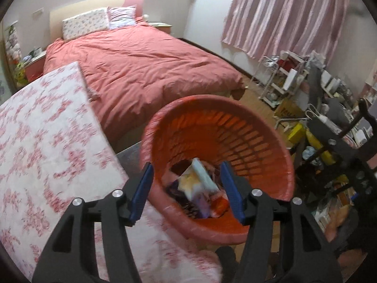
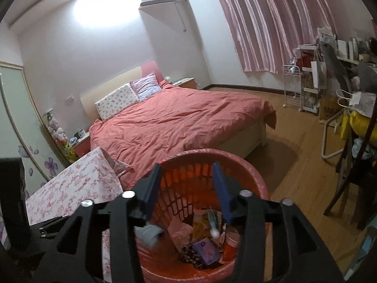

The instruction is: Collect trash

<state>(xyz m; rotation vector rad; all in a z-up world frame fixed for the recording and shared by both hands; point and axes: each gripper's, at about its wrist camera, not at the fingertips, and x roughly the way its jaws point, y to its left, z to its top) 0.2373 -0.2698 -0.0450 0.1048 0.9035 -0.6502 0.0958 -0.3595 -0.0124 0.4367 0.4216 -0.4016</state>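
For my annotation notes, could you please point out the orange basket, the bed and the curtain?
orange basket (image 2: 245, 165), right wrist view, far rim.
bed (image 2: 183, 120), right wrist view, middle of the pink duvet.
curtain (image 1: 289, 16), left wrist view, middle folds.

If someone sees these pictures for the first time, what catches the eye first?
First the orange basket, close under both open grippers, with wrappers and other trash at its bottom. Behind it the large bed with a salmon-pink cover fills the middle of the room. Pink striped curtains hang on the right.
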